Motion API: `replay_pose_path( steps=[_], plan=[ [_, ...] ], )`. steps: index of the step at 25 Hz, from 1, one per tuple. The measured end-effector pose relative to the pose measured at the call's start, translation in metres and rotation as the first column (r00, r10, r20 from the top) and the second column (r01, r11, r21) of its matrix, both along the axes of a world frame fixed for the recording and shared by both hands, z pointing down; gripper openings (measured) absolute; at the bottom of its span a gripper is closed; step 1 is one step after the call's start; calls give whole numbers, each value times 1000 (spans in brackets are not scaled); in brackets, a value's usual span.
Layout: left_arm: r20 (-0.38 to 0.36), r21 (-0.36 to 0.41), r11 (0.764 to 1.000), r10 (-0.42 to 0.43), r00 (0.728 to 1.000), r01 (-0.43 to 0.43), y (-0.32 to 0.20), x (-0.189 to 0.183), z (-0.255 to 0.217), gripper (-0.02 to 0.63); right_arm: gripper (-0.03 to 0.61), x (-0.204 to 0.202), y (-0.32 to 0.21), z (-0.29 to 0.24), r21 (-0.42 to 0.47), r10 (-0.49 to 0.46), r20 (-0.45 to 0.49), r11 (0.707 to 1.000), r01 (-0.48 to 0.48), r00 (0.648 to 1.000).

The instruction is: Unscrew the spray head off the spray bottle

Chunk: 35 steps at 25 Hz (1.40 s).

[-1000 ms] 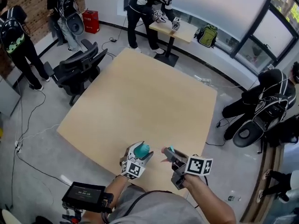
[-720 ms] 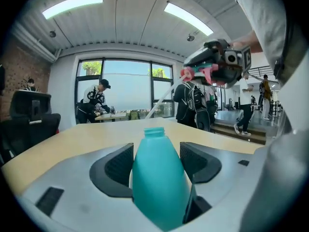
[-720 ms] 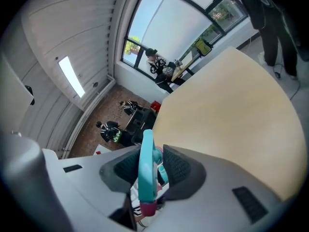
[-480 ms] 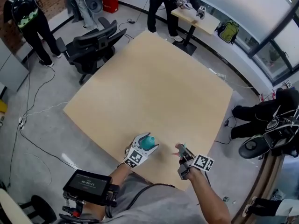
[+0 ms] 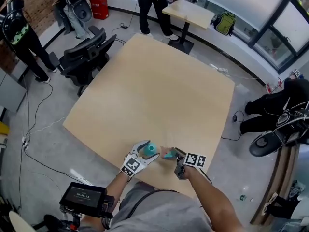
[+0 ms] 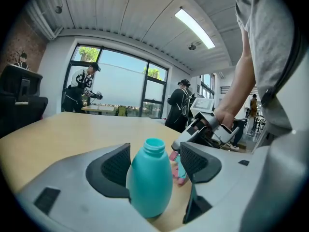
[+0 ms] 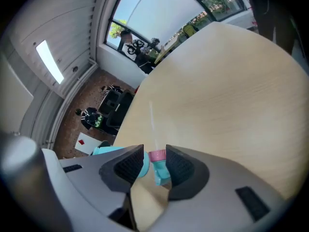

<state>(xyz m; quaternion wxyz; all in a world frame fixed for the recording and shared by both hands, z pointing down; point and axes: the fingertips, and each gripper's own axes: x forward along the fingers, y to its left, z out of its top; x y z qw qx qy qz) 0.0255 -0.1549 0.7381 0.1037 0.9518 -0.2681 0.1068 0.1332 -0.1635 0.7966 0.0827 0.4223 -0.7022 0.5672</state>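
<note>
While left tool (image 5: 147, 150) grips teal open-necked bottle (image 6: 149, 178), right tool (image 5: 169, 153) clamps pink-teal spray head (image 7: 159, 167).

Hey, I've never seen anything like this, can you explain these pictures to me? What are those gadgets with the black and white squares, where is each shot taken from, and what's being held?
There is no robot here. A person holds a two-jaw hand tool in each hand, and the patterned cubes are part of those tools. The wide picture comes from a camera on the person's head, looking down at a light wooden table. The other two come from cameras riding on the tools, looking along their jaws. The left gripper is closed on a teal spray bottle whose neck is open. The right gripper is closed on the spray head, teal with a pink collar, already off the bottle and close beside it.
</note>
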Motion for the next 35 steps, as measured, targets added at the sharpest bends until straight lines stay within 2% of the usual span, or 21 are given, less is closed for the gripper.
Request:
replay_pose_path(
  steps=[5, 9, 10, 11, 12, 13, 15, 17, 22, 25, 27, 29, 32, 35],
  plan=[
    [-5, 54, 999, -3, 1000, 3, 1, -15, -22, 301, 150, 5, -5, 4, 76, -60, -136, 995, 71, 989],
    [-62, 111, 988, -105, 993, 111, -5, -48, -62, 299, 146, 5, -18, -32, 210, 1, -126, 977, 25, 992],
    [-80, 128, 981, -133, 988, 143, -6, -57, -76, 299, 120, 0, -21, -51, 261, 4, -120, 965, 27, 993],
    [-97, 146, 974, -158, 983, 171, -7, -65, -92, 297, 65, -5, -22, -72, 315, 2, -117, 949, 35, 993],
    [-110, 163, 968, -176, 978, 192, -8, -71, -106, 289, 30, -10, -24, -94, 369, -1, -116, 928, 44, 993],
    [-121, 178, 962, -187, 975, 207, -7, -75, -120, 253, 8, -15, -26, -116, 423, -6, -115, 904, 55, 993],
    [-141, 201, 955, -194, 971, 220, -5, -79, -147, 109, 6, -23, -27, -160, 525, -19, -119, 848, 79, 993],
    [-161, 213, 952, -188, 969, 220, -3, -76, -173, 19, 6, -28, -26, -202, 615, -33, -134, 781, 109, 990],
    [-229, 213, 952, -170, 958, 220, 3, -65, -235, 3, 6, -30, -9, -291, 791, -44, -193, 584, 182, 980],
    [-246, 234, 948, -156, 957, 215, 6, -65, -266, 3, 5, -31, 5, -325, 837, -27, -253, 494, 233, 967],
    [-241, 262, 942, -148, 959, 211, 8, -64, -283, 3, 5, -33, 13, -340, 850, -15, -290, 455, 265, 957],
    [-230, 291, 934, -143, 963, 208, 11, -64, -296, 3, 5, -35, 19, -348, 856, -12, -312, 431, 286, 950],
    [-222, 319, 927, -131, 966, 199, 19, -66, -308, 3, 5, -37, 26, -355, 860, -10, -325, 414, 300, 946],
    [-204, 338, 920, -136, 970, 200, 30, -65, -313, 3, 5, -31, 38, -361, 862, -12, -316, 414, 292, 949]
  ],
)
